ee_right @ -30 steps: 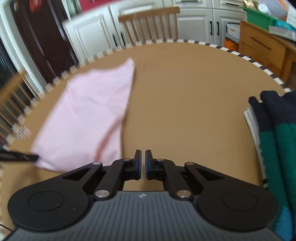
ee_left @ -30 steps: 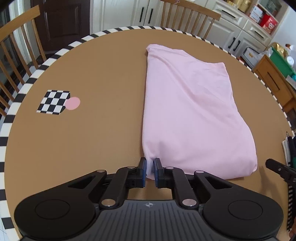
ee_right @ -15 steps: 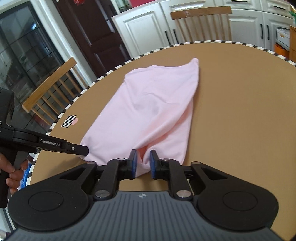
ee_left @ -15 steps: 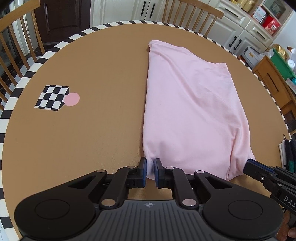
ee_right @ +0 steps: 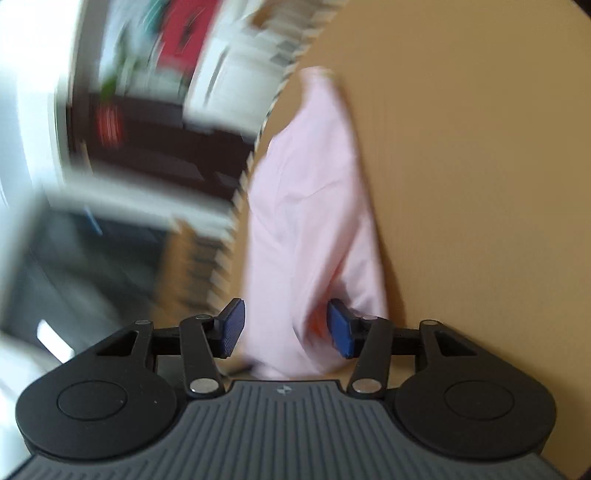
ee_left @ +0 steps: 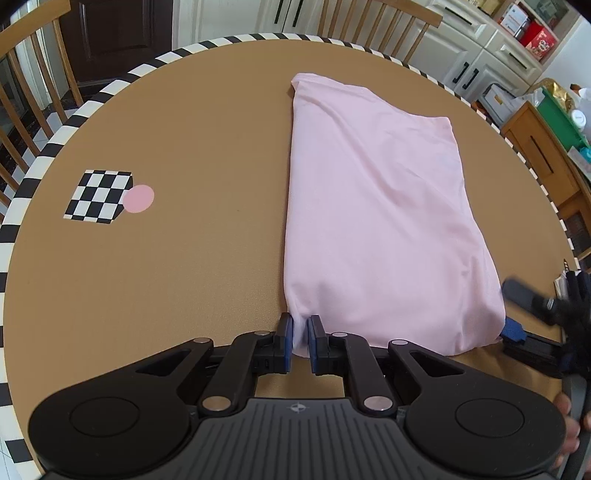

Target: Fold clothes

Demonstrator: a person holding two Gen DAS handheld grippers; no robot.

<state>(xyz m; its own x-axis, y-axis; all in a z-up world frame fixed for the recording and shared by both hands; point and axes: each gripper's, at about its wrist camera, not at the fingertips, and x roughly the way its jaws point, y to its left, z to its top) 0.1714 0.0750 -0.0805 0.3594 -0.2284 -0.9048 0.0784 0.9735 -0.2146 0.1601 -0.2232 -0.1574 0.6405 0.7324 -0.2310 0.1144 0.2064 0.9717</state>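
While the pink garment (ee_left: 380,214) lies folded on the round table (ee_left: 177,266), its near corner is pinched between the narrow-set pads of the left gripper (ee_left: 300,341), with the cloth stretching away ahead of them. At the opposite near corner, the right gripper (ee_right: 286,328) is seen with jaws opening, cloth between the pads but not pressed.

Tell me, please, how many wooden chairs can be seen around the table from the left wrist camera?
2: one chair at the table's far left edge, one chair beyond its far side. Others may be hidden outside the frame.
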